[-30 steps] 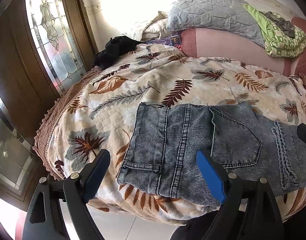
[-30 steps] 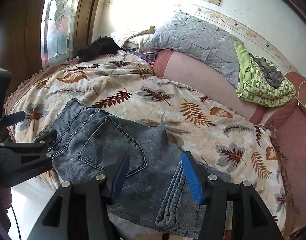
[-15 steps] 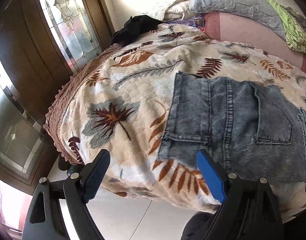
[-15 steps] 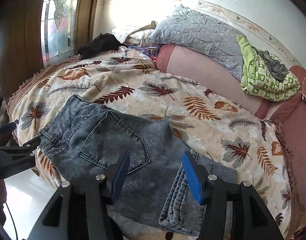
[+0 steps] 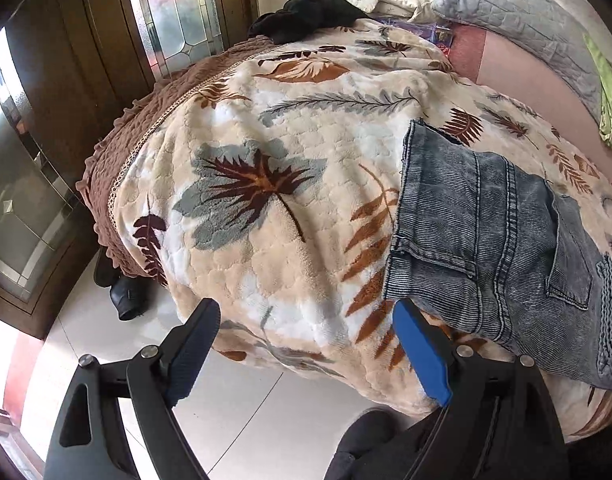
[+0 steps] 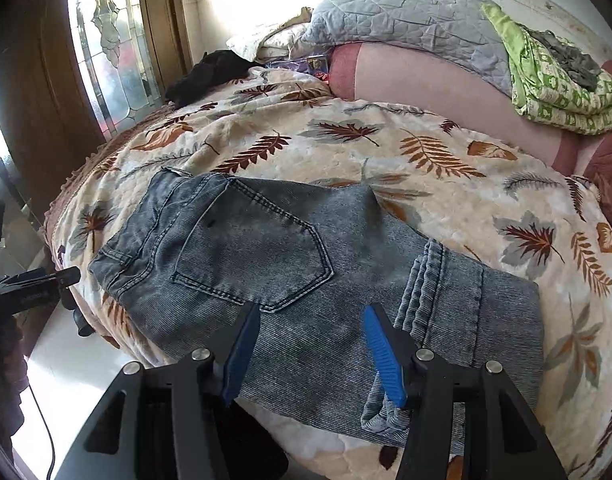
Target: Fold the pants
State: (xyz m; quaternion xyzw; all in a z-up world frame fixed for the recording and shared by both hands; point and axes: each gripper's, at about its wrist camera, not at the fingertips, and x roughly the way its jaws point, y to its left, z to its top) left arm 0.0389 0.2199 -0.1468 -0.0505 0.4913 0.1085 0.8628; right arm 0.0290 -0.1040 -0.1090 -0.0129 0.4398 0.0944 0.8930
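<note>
The grey-blue denim pants (image 6: pixel 289 256) lie folded on the leaf-patterned bedspread (image 6: pixel 426 168), back pocket up, waistband toward the left, the folded legs stacked at the right. In the left wrist view the pants (image 5: pixel 498 240) lie at the right. My left gripper (image 5: pixel 306 320) is open and empty, off the bed's near-left edge, left of the waistband. My right gripper (image 6: pixel 312 320) is open and empty, just above the pants' near edge. The left gripper also shows at the left in the right wrist view (image 6: pixel 37 284).
A grey quilted pillow (image 6: pixel 406 12), a green patterned bundle (image 6: pixel 558 80) and a black garment (image 6: pixel 209 72) lie at the head of the bed. Stained-glass wooden doors (image 5: pixel 173 12) stand left. White tile floor (image 5: pixel 241 400) and a dark shoe (image 5: pixel 125 296) lie below the bed edge.
My left gripper has drawn away to the left and back, so the pants slid to the right of its view. My right gripper has pulled back slightly. Both stay open.
</note>
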